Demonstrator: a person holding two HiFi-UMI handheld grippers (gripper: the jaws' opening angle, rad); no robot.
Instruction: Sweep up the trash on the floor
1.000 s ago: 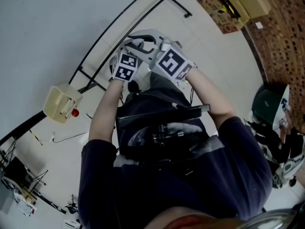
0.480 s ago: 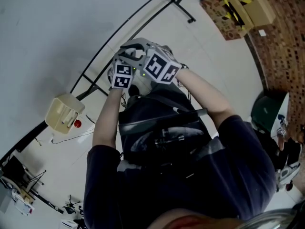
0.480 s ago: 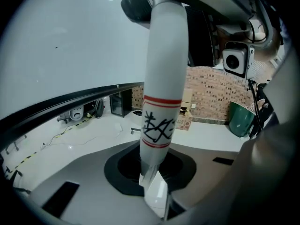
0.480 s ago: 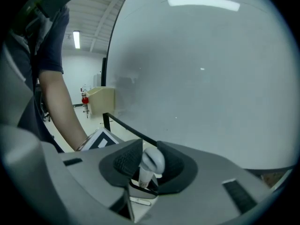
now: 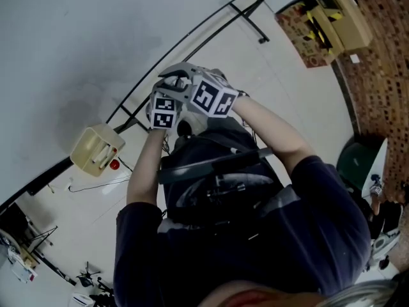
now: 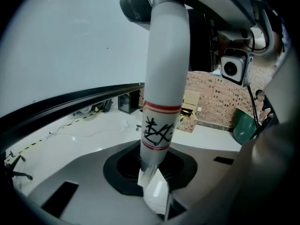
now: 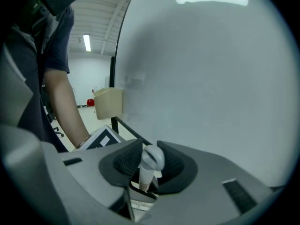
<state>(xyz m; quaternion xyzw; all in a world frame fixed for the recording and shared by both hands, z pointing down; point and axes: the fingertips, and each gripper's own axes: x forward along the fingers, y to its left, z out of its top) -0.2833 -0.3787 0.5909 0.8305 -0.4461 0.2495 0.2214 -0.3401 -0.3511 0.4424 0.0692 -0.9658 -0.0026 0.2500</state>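
As both forearms (image 5: 144, 165) stretch ahead close together, the left hand-held gripper (image 6: 154, 191) and right hand-held gripper (image 7: 145, 177) clamp the white handle (image 6: 164, 78).

**Floor: pale, glossy, odds & ends round the edges**

Pale glossy floor (image 5: 300, 101). Black frame feet (image 5: 252, 24) stand on it, top centre. Thin cable (image 5: 96, 185) lies loose at left. Cardboard boxes (image 5: 319, 18) top rt. Green bin (image 5: 356, 162) at rt edge. Black stands (image 5: 41, 238) bottom left, detail too small to tell.
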